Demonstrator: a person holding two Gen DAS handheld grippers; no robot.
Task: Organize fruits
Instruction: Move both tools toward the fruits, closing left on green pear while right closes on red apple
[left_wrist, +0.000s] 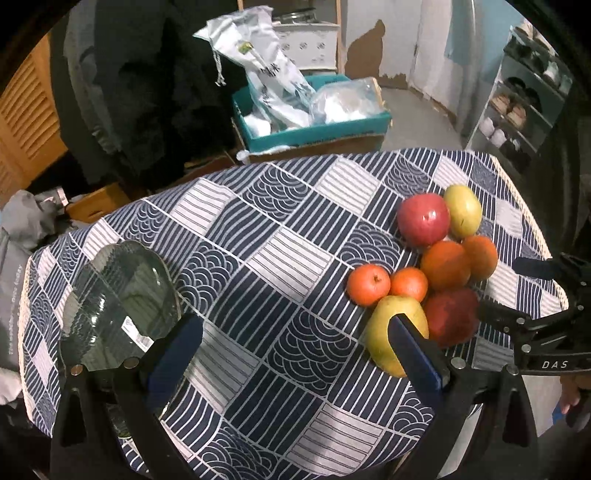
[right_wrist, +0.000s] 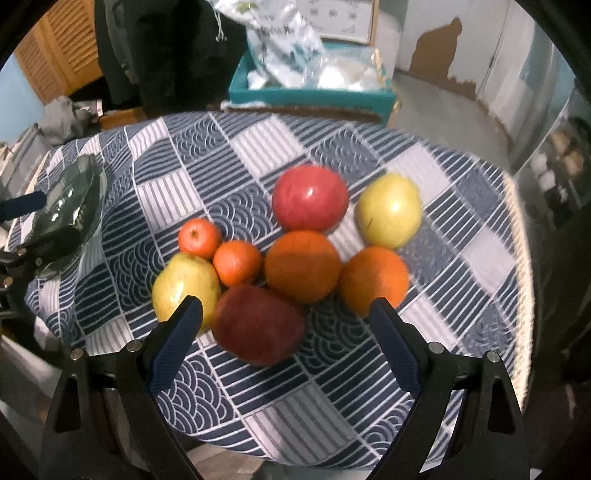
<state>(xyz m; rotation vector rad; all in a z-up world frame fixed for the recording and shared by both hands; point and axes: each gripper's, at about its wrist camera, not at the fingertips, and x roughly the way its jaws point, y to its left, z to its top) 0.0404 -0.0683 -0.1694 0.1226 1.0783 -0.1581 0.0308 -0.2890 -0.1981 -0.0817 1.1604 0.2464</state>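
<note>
Several fruits lie clustered on the patterned tablecloth (right_wrist: 258, 155): a red apple (right_wrist: 310, 197), a yellow-green pear (right_wrist: 388, 210), two oranges (right_wrist: 303, 266) (right_wrist: 373, 280), two small tangerines (right_wrist: 199, 238) (right_wrist: 237, 263), a yellow pear (right_wrist: 184, 286) and a dark red apple (right_wrist: 258, 325). A smoky glass plate (left_wrist: 118, 306) sits at the table's left. My left gripper (left_wrist: 295, 339) is open and empty, between the plate and the fruits. My right gripper (right_wrist: 286, 314) is open just in front of the dark red apple; it also shows in the left wrist view (left_wrist: 498, 288).
The tablecloth (left_wrist: 258, 240) covers a small table that drops off at its edges. Behind the table stands a teal box (left_wrist: 314, 125) with plastic bags. A shoe shelf (left_wrist: 517, 110) is at far right, a wooden louvred door (left_wrist: 26, 122) at left.
</note>
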